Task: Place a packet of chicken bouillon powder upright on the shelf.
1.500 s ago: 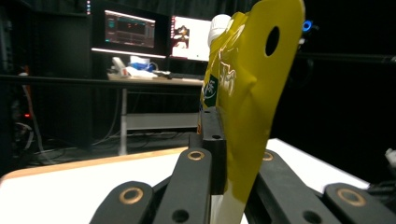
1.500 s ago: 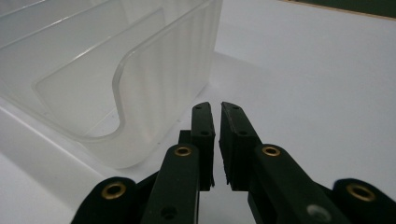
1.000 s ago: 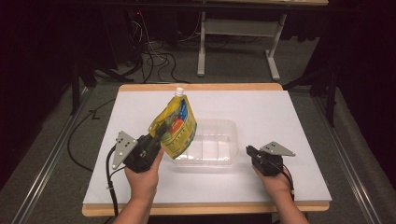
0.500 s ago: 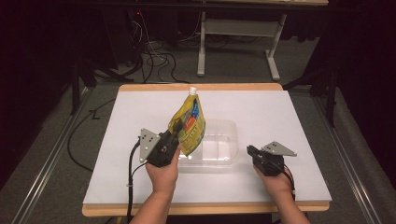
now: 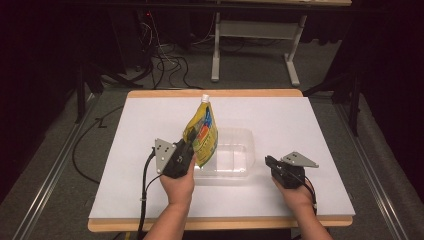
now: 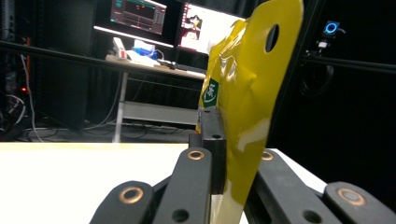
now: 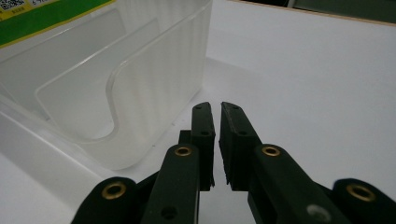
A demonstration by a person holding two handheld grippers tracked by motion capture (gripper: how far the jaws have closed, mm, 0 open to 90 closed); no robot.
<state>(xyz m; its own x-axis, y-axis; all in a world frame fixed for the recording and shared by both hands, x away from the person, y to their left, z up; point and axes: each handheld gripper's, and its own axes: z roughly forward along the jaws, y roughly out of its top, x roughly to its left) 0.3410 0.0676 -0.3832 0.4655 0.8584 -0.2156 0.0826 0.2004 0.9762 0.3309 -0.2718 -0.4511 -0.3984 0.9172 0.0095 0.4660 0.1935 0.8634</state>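
**Pouch held by one edge over bin**

Centre-left of frame: left tool (image 5: 184,152) is pinching the yellow pouch (image 5: 202,134) upright beside the clear bin (image 5: 235,150); thin edge grip, may slip. Lower right: right tool (image 5: 274,163) is resting on the counter (image 5: 320,130), nearly closed, empty.

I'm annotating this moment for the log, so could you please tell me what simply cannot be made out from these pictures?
- Yellow pouch: its print is too small to read in the high view; the left gripper view shows its plain side, bottom edge hidden between the left tool jaws.
- Clear container: its near left corner is hidden by the pouch and hand in the high view; the right gripper view cuts it off at the top and left edges.
- Right tool: whether its jaws quite touch.
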